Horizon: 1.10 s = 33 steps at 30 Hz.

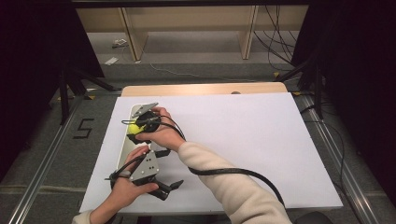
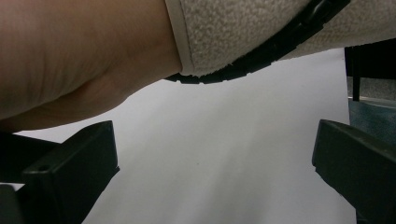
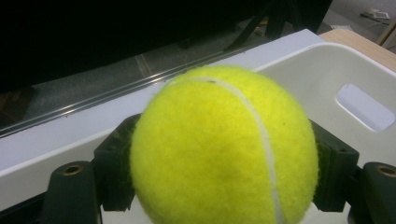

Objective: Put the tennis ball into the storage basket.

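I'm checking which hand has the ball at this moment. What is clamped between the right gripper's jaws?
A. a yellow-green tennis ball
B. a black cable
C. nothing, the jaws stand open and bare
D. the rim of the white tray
A: in the right gripper view the tennis ball sits squeezed between the two black jaws of the right gripper, above the white tray.
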Motion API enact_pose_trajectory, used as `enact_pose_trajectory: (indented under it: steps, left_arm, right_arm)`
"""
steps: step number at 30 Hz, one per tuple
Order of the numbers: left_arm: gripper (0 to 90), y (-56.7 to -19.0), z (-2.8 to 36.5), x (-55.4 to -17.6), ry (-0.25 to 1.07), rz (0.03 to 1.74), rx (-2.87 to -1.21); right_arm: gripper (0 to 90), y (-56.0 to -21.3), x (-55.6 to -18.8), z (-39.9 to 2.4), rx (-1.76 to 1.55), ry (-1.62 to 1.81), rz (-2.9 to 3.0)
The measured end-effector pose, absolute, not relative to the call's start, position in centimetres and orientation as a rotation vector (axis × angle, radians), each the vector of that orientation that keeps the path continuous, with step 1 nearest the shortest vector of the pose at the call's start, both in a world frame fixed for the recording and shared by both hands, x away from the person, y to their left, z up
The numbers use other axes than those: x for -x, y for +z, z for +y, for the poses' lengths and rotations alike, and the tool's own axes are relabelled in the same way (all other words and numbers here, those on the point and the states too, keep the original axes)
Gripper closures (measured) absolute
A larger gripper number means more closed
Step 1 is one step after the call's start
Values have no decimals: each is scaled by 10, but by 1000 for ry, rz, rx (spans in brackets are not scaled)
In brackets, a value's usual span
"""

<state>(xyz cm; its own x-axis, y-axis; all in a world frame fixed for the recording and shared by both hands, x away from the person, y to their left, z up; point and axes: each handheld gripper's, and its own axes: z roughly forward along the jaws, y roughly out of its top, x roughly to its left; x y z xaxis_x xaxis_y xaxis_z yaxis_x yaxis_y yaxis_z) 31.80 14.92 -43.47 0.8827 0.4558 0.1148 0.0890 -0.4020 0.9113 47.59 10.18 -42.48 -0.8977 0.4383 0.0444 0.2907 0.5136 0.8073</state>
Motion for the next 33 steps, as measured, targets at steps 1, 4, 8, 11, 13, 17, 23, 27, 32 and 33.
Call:
enact_pose_trajectory:
  steps: [1,4,8,11,13,17,23,27,32,33]
  left_arm:
    - [0,-435,149,-318,422,399,-1962]
    - [0,-435,149,-318,422,397,-1962]
    - [0,-435,149,-318,422,398,-1962]
    - [0,-435,149,-318,421,398,-1962]
    - [0,-435,149,-318,422,397,-1963]
    - [0,-435,150,-318,421,398,-1962]
    - [0,-435,150,-318,421,397,-1963]
    - [0,-435,150,-318,420,397,-1962]
    - [0,-434,150,-318,420,396,-1962]
    - [0,-434,150,-318,420,396,-1962]
  right_arm:
    - [263,-425,-476,102,-629,1328,2589]
    - [263,-427,-476,102,-632,1325,2589]
    - [262,-428,-477,102,-635,1317,2595]
    - [262,-431,-477,102,-644,1320,2591]
    - [261,-432,-477,102,-637,1315,2591]
    - [258,-433,-478,102,-647,1297,2598]
    - [252,-433,-477,103,-638,1293,2582]
    - [220,-432,-478,103,-638,1311,2568]
    - [169,-423,-480,100,-635,1348,2529]
    - [165,-422,-481,100,-633,1354,2525]
